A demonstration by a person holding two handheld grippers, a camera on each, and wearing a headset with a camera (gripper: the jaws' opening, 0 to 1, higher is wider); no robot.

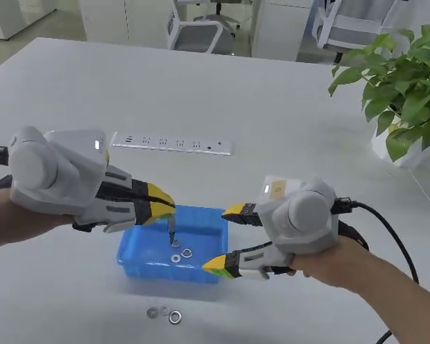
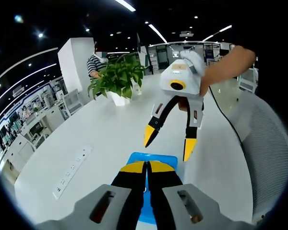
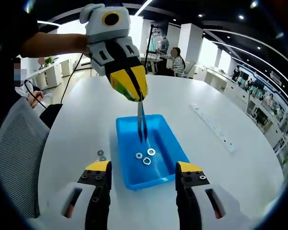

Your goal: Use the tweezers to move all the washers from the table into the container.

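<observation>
My left gripper (image 3: 132, 88) has its yellow-tipped jaws pressed together on a pair of slim metal tweezers (image 3: 141, 122). The tweezers hang points-down into the shallow blue plastic container (image 1: 150, 269). Three small silver washers (image 3: 145, 155) lie on the container floor, just beneath the tweezer tips. My right gripper (image 3: 143, 166) hovers at one end of the container, jaws spread wide and holding nothing. On the white table (image 1: 272, 107), just outside the container, sit more loose washers (image 1: 165, 314). There are two or perhaps three; they are too blurred to count.
</observation>
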